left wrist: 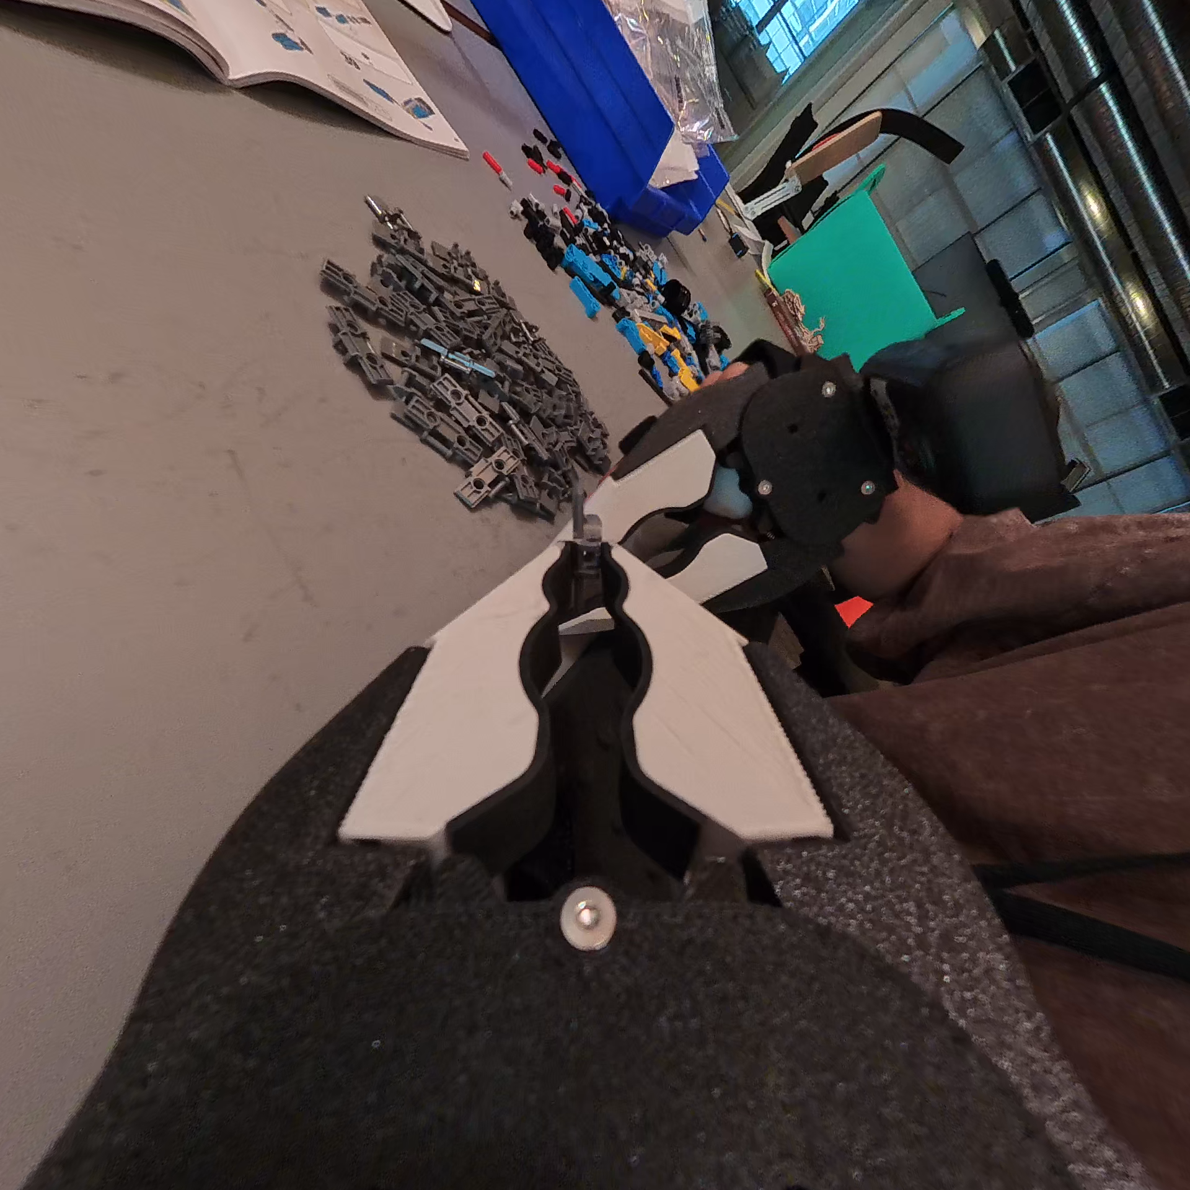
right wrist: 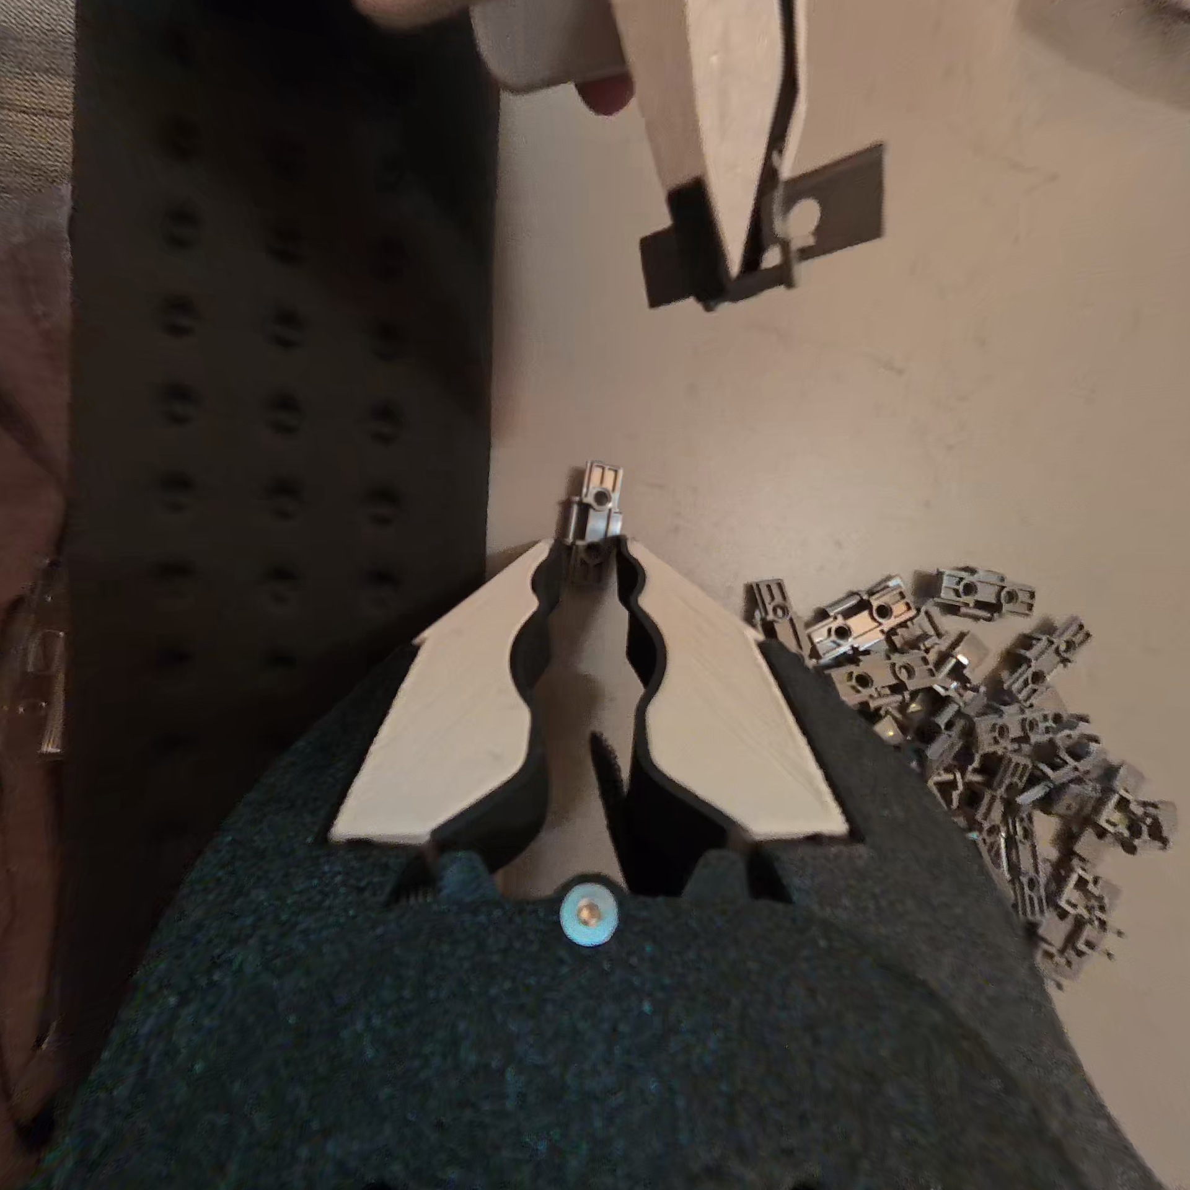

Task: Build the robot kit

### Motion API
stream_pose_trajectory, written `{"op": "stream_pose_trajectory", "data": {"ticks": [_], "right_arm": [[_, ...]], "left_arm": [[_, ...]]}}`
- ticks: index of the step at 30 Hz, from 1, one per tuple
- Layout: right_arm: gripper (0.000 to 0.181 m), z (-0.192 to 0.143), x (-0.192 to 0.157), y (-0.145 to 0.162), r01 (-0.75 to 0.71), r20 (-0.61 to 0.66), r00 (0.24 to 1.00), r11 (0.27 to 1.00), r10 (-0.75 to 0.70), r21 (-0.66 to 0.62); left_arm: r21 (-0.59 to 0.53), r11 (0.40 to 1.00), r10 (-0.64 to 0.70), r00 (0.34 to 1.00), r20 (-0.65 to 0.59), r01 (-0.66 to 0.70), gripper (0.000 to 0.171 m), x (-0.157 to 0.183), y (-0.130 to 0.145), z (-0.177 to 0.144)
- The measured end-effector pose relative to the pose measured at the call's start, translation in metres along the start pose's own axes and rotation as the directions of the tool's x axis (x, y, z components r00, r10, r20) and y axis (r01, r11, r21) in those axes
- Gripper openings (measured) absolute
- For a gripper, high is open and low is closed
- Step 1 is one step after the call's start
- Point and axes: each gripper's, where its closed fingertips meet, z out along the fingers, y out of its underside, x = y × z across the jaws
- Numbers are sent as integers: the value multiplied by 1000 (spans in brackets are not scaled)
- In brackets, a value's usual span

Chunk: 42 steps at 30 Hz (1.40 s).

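My left gripper (left wrist: 583,550) is shut on a small grey plastic piece (left wrist: 579,515), held above the grey table (left wrist: 161,451). The right gripper's white fingers (left wrist: 663,476) are just beyond it, tips nearly touching it. In the right wrist view my right gripper (right wrist: 592,547) is shut on a small light-grey connector piece (right wrist: 595,509) that sticks out past the tips. The left gripper's fingers (right wrist: 708,129) come in from above, shut on a dark grey flat piece (right wrist: 837,193). A pile of grey pieces (left wrist: 463,367) lies on the table, to the right of my right gripper (right wrist: 966,708).
A second pile of blue, black, yellow and red pieces (left wrist: 631,290) lies farther back beside blue bins (left wrist: 599,109). An open booklet (left wrist: 290,58) lies at the far left. A black dimpled mat (right wrist: 277,386) is at the left. A person's brown sleeve (left wrist: 1030,708) fills the right. Left tips to right tips: about 8 centimeters.
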Motion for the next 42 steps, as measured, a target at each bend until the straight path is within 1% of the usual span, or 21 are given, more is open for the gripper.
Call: {"op": "stream_pose_trajectory", "data": {"ticks": [3, 5, 7, 8, 9, 10, 11, 12, 13, 14, 15, 18, 20, 22, 25, 31, 34, 36, 38, 40, 42], "right_arm": [[16, 2, 3, -3, -12, 37, 999, 1000, 11, 16], [16, 3, 9, -6, -61, 60, 997, 997, 59, 48], [16, -4, 20, -17, -166, 106, 983, 974, 151, 157], [16, -12, 28, -27, -260, 160, 961, 936, 227, 236], [16, -25, 35, -41, -373, 256, 919, 867, 299, 329], [16, -43, 42, -57, -494, 388, 856, 762, 342, 419], [16, -61, 47, -69, -604, 524, 777, 646, 348, 467], [15, -76, 51, -78, -686, 632, 702, 549, 329, 477], [15, -87, 50, -83, -739, 711, 639, 487, 292, 465], [15, -94, 46, -88, -772, 761, 597, 442, 254, 458], [15, -98, 43, -92, -788, 782, 579, 405, 232, 463], [15, -97, 42, -96, -789, 766, 596, 352, 240, 504], [15, -104, 44, -98, -802, 780, 585, 301, 223, 516], [15, -104, 45, -98, -799, 775, 590, 300, 226, 521], [15, -104, 45, -98, -809, 788, 576, 292, 218, 511], [15, -105, 38, -99, -801, 792, 578, 321, 195, 506], [14, -105, 36, -97, -810, 812, 556, 337, 177, 480], [14, -104, 34, -95, -800, 812, 557, 372, 171, 471], [14, -103, 31, -91, -761, 794, 588, 439, 156, 478], [13, -100, 30, -87, -689, 737, 660, 511, 148, 514], [14, -98, 24, -81, -596, 679, 725, 600, 116, 534]], "left_arm": [[7, 1000, 3, 1000, 9, -3, 8, -1, -1, -2], [29, 999, 12, 1000, 9, -13, 8, -2, -5, -5], [82, 996, 25, 999, -44, -21, 8, 4, -13, -11], [117, 993, 23, 996, -85, -13, 8, 9, -19, -14], [153, 988, 17, 992, -122, 2, 8, 13, -25, -18], [189, 982, 15, 986, -166, 17, 8, 17, -31, -22], [221, 974, 8, 977, -215, 41, 7, 22, -36, -25], [248, 966, -7, 968, -251, 71, 7, 24, -41, -27], [273, 957, -15, 958, -287, 97, 7, 26, -45, -29], [291, 950, -19, 948, -318, 116, 8, 28, -48, -30], [305, 943, -23, 941, -337, 132, 7, 29, -51, -31], [335, 926, -29, 920, -391, 172, 7, 33, -57, -31], [353, 921, -15, 919, -394, 166, 8, 36, -60, -29], [363, 920, 7, 919, -393, 148, 7, 40, -60, -27], [369, 923, 34, 934, -357, 107, 8, 41, -57, -21], [364, 928, 46, 940, -339, 86, 8, 42, -54, -13], [352, 932, 44, 935, -352, 89, 8, 44, -52, -12], [338, 937, 35, 936, -350, 91, 8, 43, -50, -11], [307, 947, 23, 935, -353, 93, 8, 44, -47, -8], [266, 959, 0, 936, -352, 100, 7, 42, -42, -4], [205, 973, -24, 931, -363, 105, 7, 43, -35, 0]]}}
